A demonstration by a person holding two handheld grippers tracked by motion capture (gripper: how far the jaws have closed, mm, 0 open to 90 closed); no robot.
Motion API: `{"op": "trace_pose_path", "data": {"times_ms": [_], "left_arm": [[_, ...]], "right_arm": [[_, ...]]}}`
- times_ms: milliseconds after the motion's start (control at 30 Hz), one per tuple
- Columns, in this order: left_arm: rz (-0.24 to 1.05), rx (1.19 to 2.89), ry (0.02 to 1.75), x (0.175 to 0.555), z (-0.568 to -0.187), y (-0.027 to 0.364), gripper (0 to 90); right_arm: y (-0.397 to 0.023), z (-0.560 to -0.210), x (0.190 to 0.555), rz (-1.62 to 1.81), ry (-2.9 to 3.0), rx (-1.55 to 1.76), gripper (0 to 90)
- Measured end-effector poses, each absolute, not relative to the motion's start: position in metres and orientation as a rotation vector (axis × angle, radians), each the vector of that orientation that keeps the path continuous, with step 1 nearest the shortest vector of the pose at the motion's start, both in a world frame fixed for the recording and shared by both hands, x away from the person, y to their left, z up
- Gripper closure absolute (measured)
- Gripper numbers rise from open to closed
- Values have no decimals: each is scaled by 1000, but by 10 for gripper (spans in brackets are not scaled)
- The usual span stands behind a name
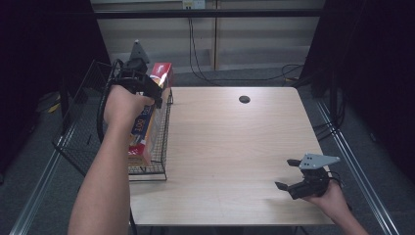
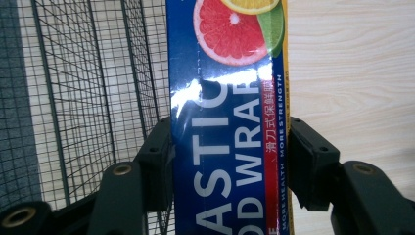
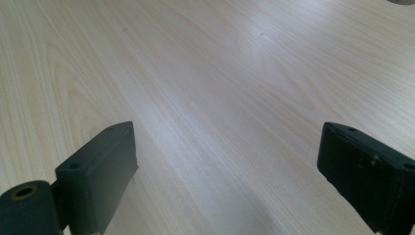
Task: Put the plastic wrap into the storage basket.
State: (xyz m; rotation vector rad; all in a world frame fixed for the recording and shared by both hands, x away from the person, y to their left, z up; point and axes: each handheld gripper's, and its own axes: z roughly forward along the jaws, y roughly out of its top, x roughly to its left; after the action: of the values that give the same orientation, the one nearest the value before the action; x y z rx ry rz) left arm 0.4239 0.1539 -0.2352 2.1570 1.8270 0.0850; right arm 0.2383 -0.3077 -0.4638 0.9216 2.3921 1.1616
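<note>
Risk: the box (image 1: 147,117) is long and you hold it across its narrow width at one spot, so it could pivot between the fingers (image 2: 156,161) or catch the basket (image 1: 164,142) wall if you tilt it.
Cause: its glossy printed skin looks slippery, and the wire mesh sits just beside it on one side.
Box look: a long, slim carton of plastic food wrap, blue with a red strip, yellow edge and citrus slices printed near one end.
Box place: above the wire basket at the left edge of the bench (image 1: 230,147), one end low inside it.
Left gripper (image 1: 139,81): fingers clamped on both sides of the box.
Right gripper (image 1: 301,183): your fingers stand wide apart, empty, low over bare bench near the right front corner.
</note>
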Motion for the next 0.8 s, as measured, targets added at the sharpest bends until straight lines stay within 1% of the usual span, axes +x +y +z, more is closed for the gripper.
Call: {"op": "trace_pose_path", "data": {"times_ms": [433,800], "left_arm": [[84,2131,1858,423,-231,170,447],[110,2122,1876,422,-225,180,446]], "right_arm": [[-308,-464,238,1161,2395,924,76],[-309,-463,238,1161,2393,929,76]]}}
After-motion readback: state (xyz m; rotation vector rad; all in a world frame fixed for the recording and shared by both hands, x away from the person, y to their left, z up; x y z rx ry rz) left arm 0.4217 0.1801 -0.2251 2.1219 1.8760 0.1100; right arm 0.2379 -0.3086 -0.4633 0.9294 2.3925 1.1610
